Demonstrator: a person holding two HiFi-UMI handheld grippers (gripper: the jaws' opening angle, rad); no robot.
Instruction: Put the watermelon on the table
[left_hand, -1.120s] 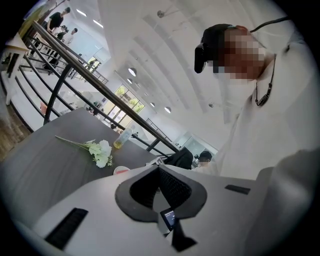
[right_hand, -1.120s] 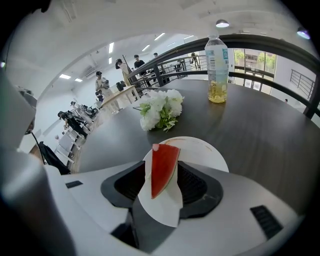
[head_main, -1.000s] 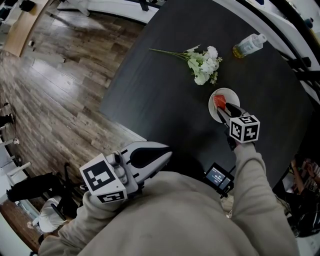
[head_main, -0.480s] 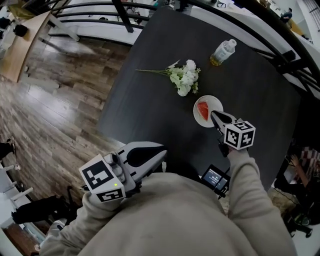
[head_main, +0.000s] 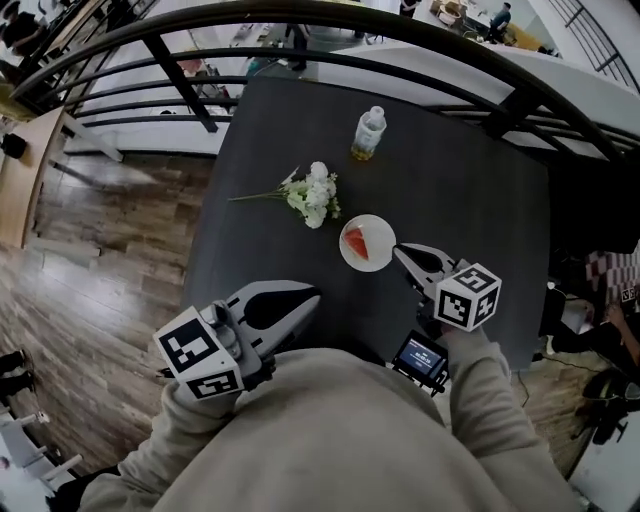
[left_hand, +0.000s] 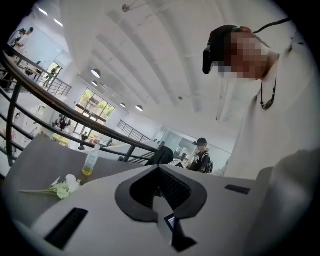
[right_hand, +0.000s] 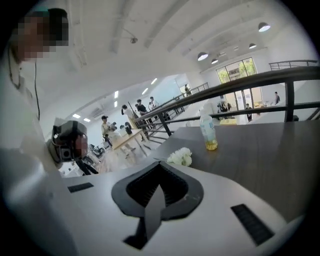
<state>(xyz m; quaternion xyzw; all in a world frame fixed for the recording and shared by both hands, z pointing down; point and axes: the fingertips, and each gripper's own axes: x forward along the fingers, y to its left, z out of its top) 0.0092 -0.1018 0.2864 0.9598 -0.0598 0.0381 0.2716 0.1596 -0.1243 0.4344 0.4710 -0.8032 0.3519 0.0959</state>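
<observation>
A red watermelon slice (head_main: 356, 243) lies on a small white plate (head_main: 377, 256) in the middle of the dark table (head_main: 470, 190). My right gripper (head_main: 399, 250) hangs just right of the plate, lifted off the table, shut and empty; the right gripper view shows its jaws (right_hand: 159, 164) closed together with nothing between them. My left gripper (head_main: 305, 296) is held near the person's body over the table's near edge, and its jaws (left_hand: 159, 168) also meet with nothing in them. Neither gripper view shows the watermelon.
White flowers (head_main: 312, 195) lie left of the plate, and a clear bottle (head_main: 368, 132) of yellow liquid stands behind it. A dark curved railing (head_main: 300, 15) runs past the table's far side. Wooden floor lies to the left. A small device (head_main: 421, 357) hangs at the person's chest.
My right gripper has shut and drawn up and back from the plate, and the slice stays on the plate. Both grippers have risen, and the head view has tipped up so that it takes in the railing.
</observation>
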